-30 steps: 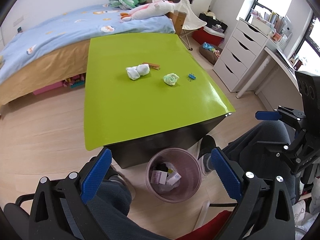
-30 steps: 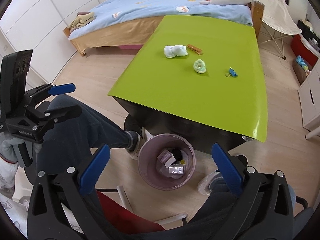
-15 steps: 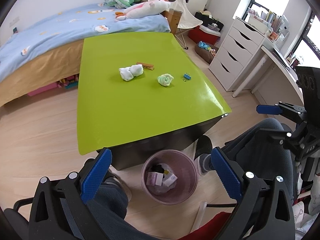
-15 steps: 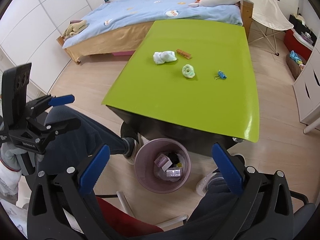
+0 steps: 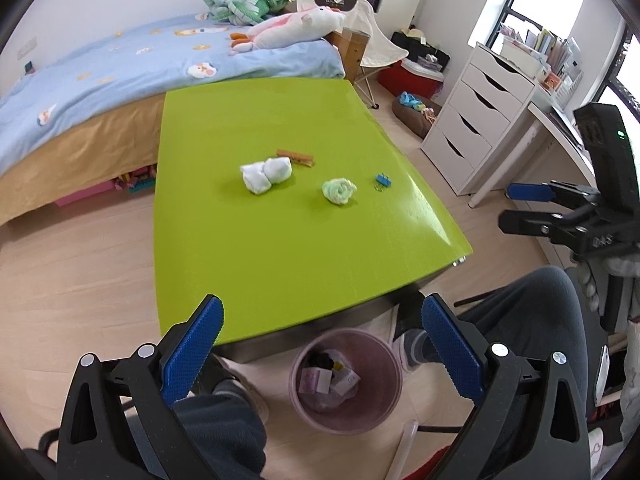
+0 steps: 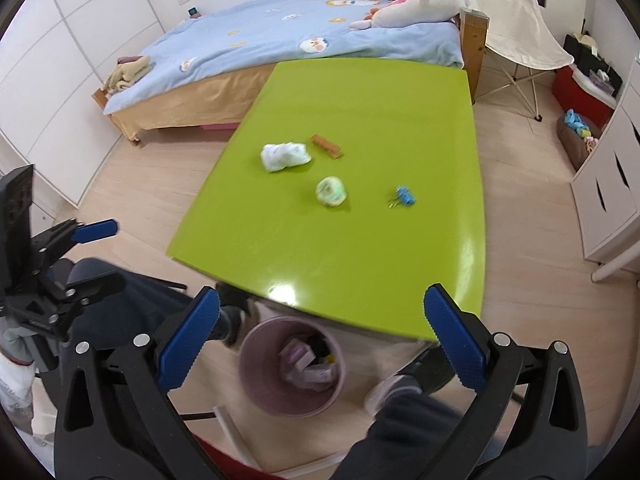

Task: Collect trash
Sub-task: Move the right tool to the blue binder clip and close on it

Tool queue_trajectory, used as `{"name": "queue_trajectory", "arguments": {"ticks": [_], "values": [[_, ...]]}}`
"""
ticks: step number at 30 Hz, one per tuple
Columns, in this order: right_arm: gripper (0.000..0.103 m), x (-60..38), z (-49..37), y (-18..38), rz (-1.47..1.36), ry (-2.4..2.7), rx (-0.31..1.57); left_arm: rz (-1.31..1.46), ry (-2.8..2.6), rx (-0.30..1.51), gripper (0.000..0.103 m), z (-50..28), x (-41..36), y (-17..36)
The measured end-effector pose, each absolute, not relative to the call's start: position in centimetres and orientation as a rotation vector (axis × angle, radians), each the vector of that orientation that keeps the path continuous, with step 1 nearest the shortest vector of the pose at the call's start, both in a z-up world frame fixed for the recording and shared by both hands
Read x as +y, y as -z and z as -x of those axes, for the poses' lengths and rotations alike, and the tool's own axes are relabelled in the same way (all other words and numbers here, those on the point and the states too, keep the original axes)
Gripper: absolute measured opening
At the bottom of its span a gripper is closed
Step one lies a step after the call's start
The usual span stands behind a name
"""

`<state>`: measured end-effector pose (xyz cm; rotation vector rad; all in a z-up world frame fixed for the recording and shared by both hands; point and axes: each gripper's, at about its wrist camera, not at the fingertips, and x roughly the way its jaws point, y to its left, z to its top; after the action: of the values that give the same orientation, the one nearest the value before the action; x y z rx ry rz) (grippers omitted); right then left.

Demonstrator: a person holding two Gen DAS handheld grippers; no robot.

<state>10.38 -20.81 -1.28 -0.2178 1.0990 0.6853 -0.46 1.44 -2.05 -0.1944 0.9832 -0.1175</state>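
Observation:
On the green table (image 5: 280, 248) (image 6: 360, 248) lie a crumpled white tissue (image 5: 266, 174) (image 6: 285, 156), a pale green wad (image 5: 339, 191) (image 6: 330, 191), a brown wooden clip (image 5: 295, 156) (image 6: 326, 146) and a small blue binder clip (image 5: 383, 179) (image 6: 404, 196). A pink waste bin (image 5: 346, 380) (image 6: 292, 366) holding trash stands on the floor at the table's near edge. My left gripper (image 5: 320, 344) and right gripper (image 6: 320, 336) are both open and empty, held above the bin, short of the table.
A bed (image 5: 100, 80) with plush toys lies behind the table. A white drawer unit (image 5: 480, 120) and desk stand to the right, a folding chair (image 6: 516, 28) at the far end. The person's legs (image 5: 532, 320) sit near the bin.
Both grippers have moved forward and up toward the table; the table objects appear larger and nearer. Both stay open and empty.

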Motion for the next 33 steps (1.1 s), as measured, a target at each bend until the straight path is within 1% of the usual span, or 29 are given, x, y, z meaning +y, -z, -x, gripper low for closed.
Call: {"name": "queue_trajectory", "arguments": {"ticks": [8,16,17,18,19,21,23,25,27,31,33], "values": [[0.1,-18.2,-15.7,3.1,0.344,-0.664,1.123,0.201,0.114,0.984,0.096,-1.6,2.0,2.0],[0.1,-15.0,-21.4,6.8,0.521,-0.648,1.189,0.21,0.111,0.998,0.096,-2.4,2.4,2.4],[0.098,-14.6,-22.2,7.4,0.536,-0.65,1.203,0.213,0.11,0.999,0.096,-2.5,2.4,2.5],[0.091,-14.4,-22.8,8.1,0.553,-0.643,1.22,0.215,0.108,1.0,0.096,-2.4,2.5,2.5],[0.088,-14.1,-23.4,8.9,0.575,-0.638,1.246,0.216,0.107,1.001,0.096,-2.5,2.6,2.6],[0.075,-13.7,-24.3,10.1,0.589,-0.636,1.285,0.221,0.103,1.005,0.096,-2.5,2.8,2.7],[0.066,-13.4,-25.2,11.4,0.607,-0.624,1.327,0.225,0.096,1.007,0.096,-2.6,3.0,2.8],[0.06,-13.1,-25.6,12.2,0.62,-0.627,1.35,0.233,0.091,1.008,0.096,-2.6,3.4,2.9],[0.052,-12.8,-26.1,12.8,0.626,-0.629,1.366,0.243,0.088,1.012,0.096,-2.5,3.6,3.1],[0.043,-12.4,-26.6,13.8,0.637,-0.625,1.38,0.254,0.083,1.026,0.096,-2.4,3.9,3.8],[0.034,-12.1,-26.7,14.3,0.654,-0.621,1.383,0.258,0.082,1.031,0.096,-2.5,4.0,3.9]]}}
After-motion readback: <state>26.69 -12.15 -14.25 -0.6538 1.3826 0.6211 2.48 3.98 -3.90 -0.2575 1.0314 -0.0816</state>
